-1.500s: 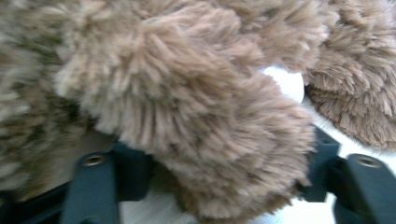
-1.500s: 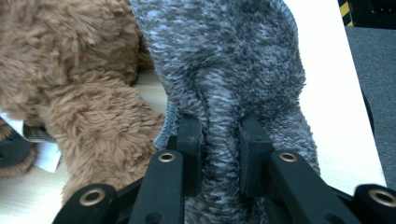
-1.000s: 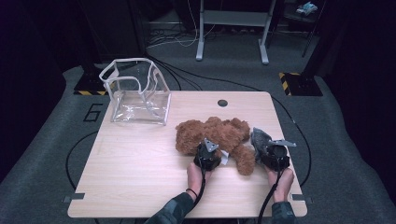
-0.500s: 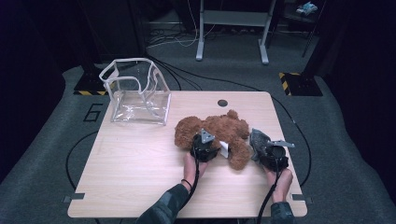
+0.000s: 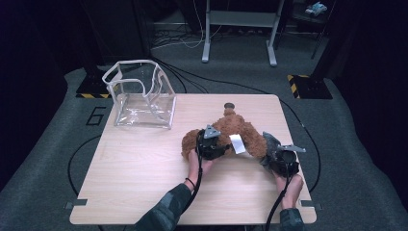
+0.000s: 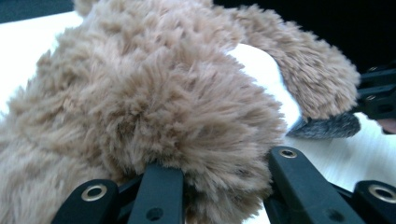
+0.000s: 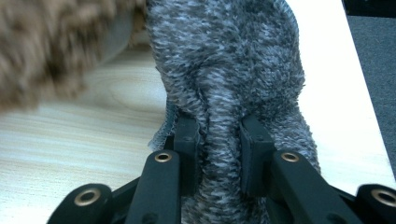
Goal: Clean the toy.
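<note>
Both grippers were on the plush. Left gripper [image 5: 210, 144] was clenched on a thick tuft of brown fur: in the left gripper view my two black jaws sat pressed into the pile from either side, fur bulging between them [image 6: 219, 172]. Right gripper [image 5: 280, 158] was clamped on the grey knitted foot pad; in the right gripper view the jaws pinched a ridge of grey fabric [image 7: 219, 140] between them, cloth puckered above the grip.

Brown teddy bear [image 5: 240, 132] lay stretched between my two grippers, on the near right part of the table [image 5: 139, 183]. Its left end sat under my left gripper, with one part reaching away from me toward the far edge. Its grey foot [image 5: 269, 144] was at my right gripper, close to the table's right edge. White tag [image 5: 236, 143] hung on the body, between the two grippers. In the left gripper view the tag [image 6: 266, 74] showed pale behind the fur, with the grey foot [image 6: 327, 127] and my other gripper beyond it at the right edge.

Clear plastic bag [image 5: 142, 94], open-topped and standing upright, sat at the far left corner of the table, well apart from the bear. Small dark round fitting [image 5: 229, 105] was set in the tabletop near the far edge, just past the bear.
</note>
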Action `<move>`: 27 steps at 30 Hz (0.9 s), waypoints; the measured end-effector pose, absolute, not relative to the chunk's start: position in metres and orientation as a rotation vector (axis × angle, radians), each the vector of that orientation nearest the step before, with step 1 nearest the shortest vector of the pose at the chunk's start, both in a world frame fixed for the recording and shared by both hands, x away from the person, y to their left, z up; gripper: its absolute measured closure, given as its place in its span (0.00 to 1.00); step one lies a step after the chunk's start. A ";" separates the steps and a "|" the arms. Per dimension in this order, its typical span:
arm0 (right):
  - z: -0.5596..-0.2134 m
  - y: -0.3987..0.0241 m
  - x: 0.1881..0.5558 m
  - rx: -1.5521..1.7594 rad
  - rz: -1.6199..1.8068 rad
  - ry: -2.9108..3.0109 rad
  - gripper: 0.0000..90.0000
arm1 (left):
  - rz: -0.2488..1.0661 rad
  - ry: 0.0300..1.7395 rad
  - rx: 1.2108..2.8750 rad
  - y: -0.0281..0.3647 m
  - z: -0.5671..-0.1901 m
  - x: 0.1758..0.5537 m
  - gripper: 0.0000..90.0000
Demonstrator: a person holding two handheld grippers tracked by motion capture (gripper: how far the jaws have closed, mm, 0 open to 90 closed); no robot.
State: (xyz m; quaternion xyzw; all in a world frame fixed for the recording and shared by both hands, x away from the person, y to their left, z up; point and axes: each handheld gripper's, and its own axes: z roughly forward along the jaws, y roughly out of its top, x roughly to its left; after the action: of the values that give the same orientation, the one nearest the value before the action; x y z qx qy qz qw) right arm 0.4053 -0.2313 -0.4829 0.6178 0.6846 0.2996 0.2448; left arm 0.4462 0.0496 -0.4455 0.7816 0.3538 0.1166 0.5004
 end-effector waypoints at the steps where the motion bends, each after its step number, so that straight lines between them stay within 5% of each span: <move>1: -0.483 -0.232 0.405 1.687 0.818 1.869 0.81 | 0.281 0.850 1.883 0.049 -0.444 0.446 0.83; 13: -0.478 -0.236 0.404 1.692 0.809 1.847 0.80 | 0.179 0.772 1.818 0.056 -0.420 0.433 0.83; 19: -0.478 -0.236 0.403 1.700 0.802 1.849 0.79 | 0.155 0.798 1.873 0.063 -0.437 0.447 0.80; 23: -0.481 -0.234 0.404 1.696 0.796 1.862 0.79 | 0.196 0.850 1.882 0.072 -0.448 0.459 0.74; 27: -0.482 -0.234 0.405 1.690 0.798 1.871 0.78 | 0.270 0.889 1.904 0.073 -0.450 0.459 0.56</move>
State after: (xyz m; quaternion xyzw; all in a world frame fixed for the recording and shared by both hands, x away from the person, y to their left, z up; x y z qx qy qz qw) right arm 0.4046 -0.2338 -0.4818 0.6194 0.6858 0.2924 0.2458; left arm 0.4594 0.0728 -0.4500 0.7836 0.3659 0.1109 0.4897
